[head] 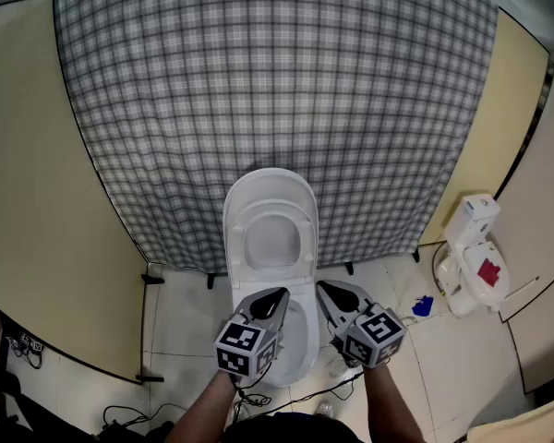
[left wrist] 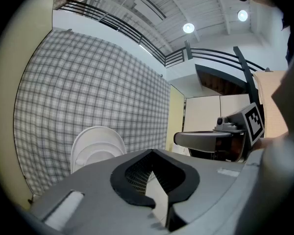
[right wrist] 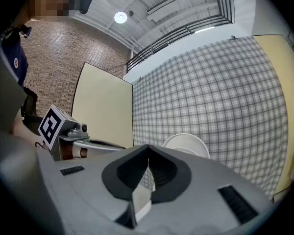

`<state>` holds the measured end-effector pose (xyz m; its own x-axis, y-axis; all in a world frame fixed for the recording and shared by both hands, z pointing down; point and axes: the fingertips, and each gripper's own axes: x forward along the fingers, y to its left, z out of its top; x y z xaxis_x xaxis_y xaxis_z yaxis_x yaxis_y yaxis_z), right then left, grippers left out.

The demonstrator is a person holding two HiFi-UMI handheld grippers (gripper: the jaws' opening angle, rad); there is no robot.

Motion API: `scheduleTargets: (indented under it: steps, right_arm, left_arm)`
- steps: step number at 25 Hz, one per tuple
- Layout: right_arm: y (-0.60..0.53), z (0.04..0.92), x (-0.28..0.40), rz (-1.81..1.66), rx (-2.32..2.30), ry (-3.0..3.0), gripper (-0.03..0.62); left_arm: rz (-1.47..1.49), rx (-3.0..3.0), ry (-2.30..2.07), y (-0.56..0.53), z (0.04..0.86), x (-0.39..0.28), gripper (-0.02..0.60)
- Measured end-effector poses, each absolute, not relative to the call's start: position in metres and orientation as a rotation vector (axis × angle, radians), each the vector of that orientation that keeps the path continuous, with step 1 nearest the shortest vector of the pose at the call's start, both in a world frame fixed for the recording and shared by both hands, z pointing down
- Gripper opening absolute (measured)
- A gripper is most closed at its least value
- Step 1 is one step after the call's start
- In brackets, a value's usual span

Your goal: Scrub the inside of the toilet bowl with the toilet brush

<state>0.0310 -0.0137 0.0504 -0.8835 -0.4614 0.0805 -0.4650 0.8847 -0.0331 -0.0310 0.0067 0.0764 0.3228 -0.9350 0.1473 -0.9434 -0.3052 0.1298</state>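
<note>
Two clenched, empty tools, the left tool (head: 277,295) and right tool (head: 325,290), hover over the near rim of the toilet bowl (head: 301,338); scrubbing seems unstarted, so the next move calls for finding the brush, unseen here.

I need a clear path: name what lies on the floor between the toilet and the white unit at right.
Head view: a small blue object lies on the floor between toilet and white unit.

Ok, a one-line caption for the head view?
Both shut and empty, the left gripper and right gripper held near the open toilet, checked curtain behind.
</note>
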Motion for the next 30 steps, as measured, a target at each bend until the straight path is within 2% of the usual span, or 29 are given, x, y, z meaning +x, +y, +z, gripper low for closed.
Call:
scheduleTargets:
  steps: [7,15,22,30]
  right_arm:
    - [-0.019,0.056,0.044,0.091,0.770,-2.961,0.015]
    - [-0.023,0.079,0.103,0.168,0.909,-2.886,0.009]
    - [-0.017,0.126,0.152,0.219,1.045,-2.778,0.009]
    - [-0.024,0.218,0.205,0.291,1.118,-2.579,0.009]
  left_arm:
    - [0.087,2.426,-1.669,0.000,0.081,-0.022,0.009]
    - [0.146,2.447,-1.540,0.002,0.112,0.020,0.009]
    - [0.161,2.474,-1.423,0.003,0.154,0.060,0.009]
    - [0.235,2.481,-1.266,-0.012,0.219,0.111,0.009]
